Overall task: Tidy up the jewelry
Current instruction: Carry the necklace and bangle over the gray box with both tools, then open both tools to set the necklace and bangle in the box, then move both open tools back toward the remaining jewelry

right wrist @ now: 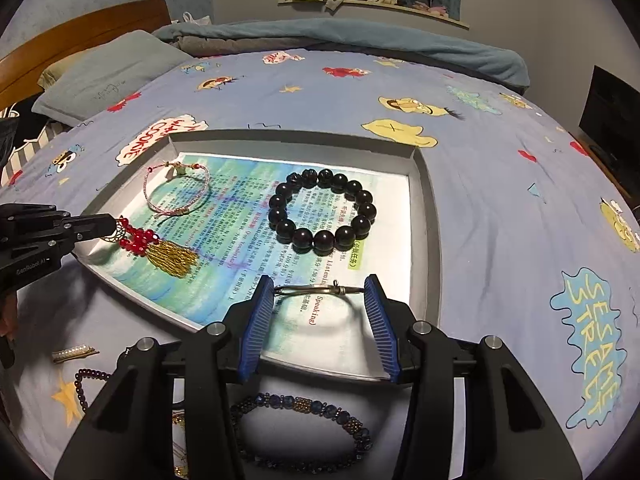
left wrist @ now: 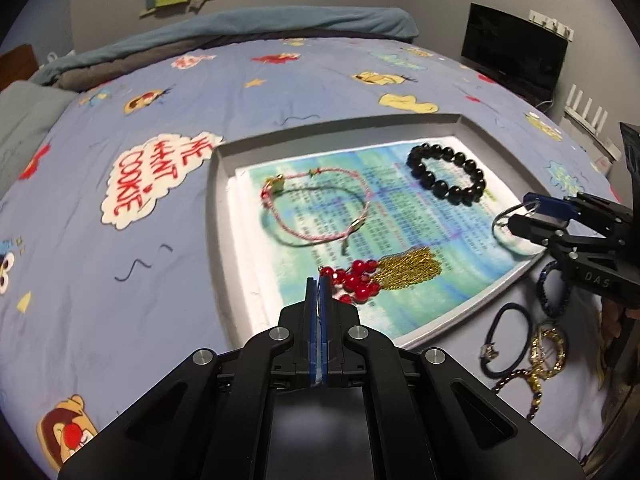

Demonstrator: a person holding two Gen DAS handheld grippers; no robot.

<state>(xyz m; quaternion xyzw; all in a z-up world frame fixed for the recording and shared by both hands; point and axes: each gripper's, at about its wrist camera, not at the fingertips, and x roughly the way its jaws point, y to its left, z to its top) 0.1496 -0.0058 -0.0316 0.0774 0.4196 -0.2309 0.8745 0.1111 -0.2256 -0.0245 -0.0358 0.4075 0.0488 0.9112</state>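
Observation:
A grey tray lined with printed paper lies on the bed. In it lie a pink cord bracelet, a black bead bracelet and a red-bead piece with a gold tassel. My left gripper is shut at the red beads' end; whether it pinches them is unclear. My right gripper is open around a thin metal bangle at the tray's near right corner.
Outside the tray on the blue cartoon bedsheet lie a blue beaded bracelet, a black hair tie, gold chains, a dark bead string and a pearl hair clip. A pillow and blanket lie far back.

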